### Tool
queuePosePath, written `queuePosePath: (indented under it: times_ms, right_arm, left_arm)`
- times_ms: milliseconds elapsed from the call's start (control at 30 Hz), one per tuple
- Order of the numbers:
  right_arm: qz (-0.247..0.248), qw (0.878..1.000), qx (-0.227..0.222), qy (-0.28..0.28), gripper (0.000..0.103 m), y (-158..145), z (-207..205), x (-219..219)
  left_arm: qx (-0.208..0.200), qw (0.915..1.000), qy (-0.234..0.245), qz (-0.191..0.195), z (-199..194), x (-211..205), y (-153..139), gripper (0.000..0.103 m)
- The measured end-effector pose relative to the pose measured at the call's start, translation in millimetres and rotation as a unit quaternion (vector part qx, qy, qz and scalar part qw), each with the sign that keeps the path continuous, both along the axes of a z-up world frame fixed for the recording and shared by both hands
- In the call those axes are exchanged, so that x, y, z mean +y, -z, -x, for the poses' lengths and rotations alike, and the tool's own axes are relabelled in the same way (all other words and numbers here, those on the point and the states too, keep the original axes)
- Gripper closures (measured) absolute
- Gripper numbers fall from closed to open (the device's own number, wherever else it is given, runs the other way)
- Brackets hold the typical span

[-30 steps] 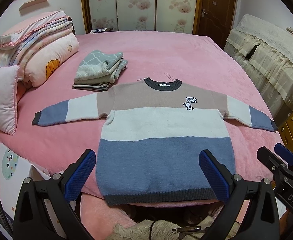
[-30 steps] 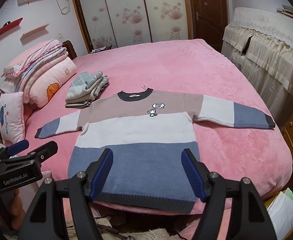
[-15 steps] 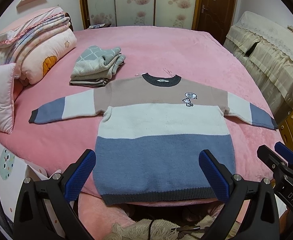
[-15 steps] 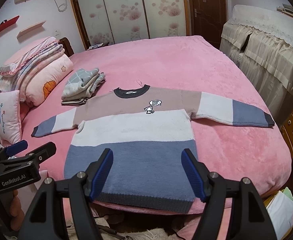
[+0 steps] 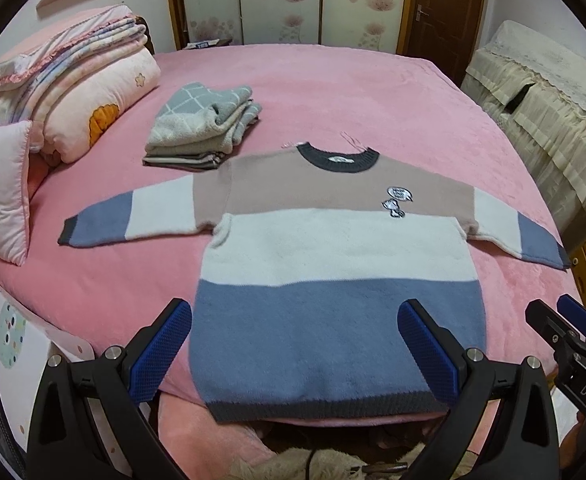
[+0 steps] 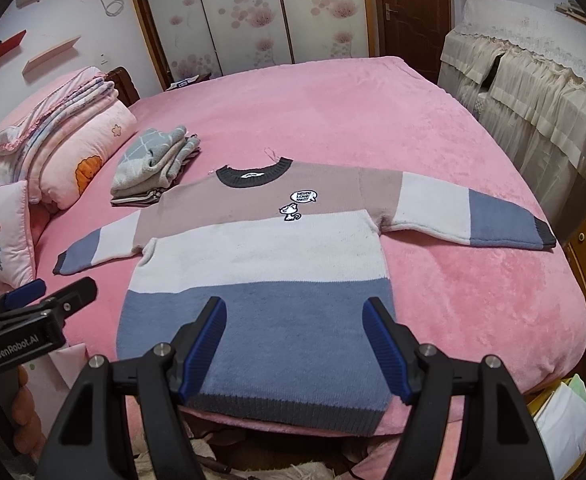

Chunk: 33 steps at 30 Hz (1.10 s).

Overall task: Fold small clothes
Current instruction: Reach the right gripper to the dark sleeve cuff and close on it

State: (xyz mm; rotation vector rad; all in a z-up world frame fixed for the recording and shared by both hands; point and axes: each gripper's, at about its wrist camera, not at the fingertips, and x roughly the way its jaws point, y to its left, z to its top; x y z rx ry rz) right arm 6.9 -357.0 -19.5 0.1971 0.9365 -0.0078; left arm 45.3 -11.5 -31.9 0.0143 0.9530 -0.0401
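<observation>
A colour-block knit sweater (image 5: 335, 256) in beige, white and blue bands with a dark collar is laid flat, sleeves spread, at the near edge of the pink bed (image 5: 373, 92). The left gripper (image 5: 293, 346) and right gripper (image 6: 295, 346) are held wide apart, empty. Compared with the earlier frames, both have been brought closer to the hem.

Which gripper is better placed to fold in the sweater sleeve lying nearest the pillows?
Probably left: the left gripper, open, hangs nearer that sleeve of the flat sweater; the right gripper sits farther away.
</observation>
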Motion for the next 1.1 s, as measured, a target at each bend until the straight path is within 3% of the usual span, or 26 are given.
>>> queuePosePath:
  times_ms: [267,433,533,733,967,1100]
  right_arm:
    - [0.018,1.0,-0.003,0.017,0.032,6,-25,-10]
    - [0.018,0.998,-0.004,0.059,0.032,14,-40,-44]
    - [0.013,0.996,-0.003,0.09,0.032,23,-47,-75]
    - [0.014,0.985,-0.003,0.172,0.032,51,-50,-162]
    - [-0.016,0.972,-0.015,0.234,0.032,69,-37,-260]
    - [-0.063,0.961,-0.014,0.268,0.032,90,-32,-320]
  left_arm:
    - [-0.006,1.0,-0.003,-0.007,-29,8,5,0.001]
    - [-0.024,0.9986,0.026,-0.038,-52,-21,8,0.001]
    - [-0.035,0.9956,0.065,-0.058,-67,-56,16,0.001]
    - [-0.044,0.9879,0.141,-0.047,-95,-145,39,0.001]
    - [-0.057,0.9732,0.214,-0.06,-102,-243,63,0.001]
    - [-0.06,0.965,0.242,-0.082,-110,-295,86,0.001]
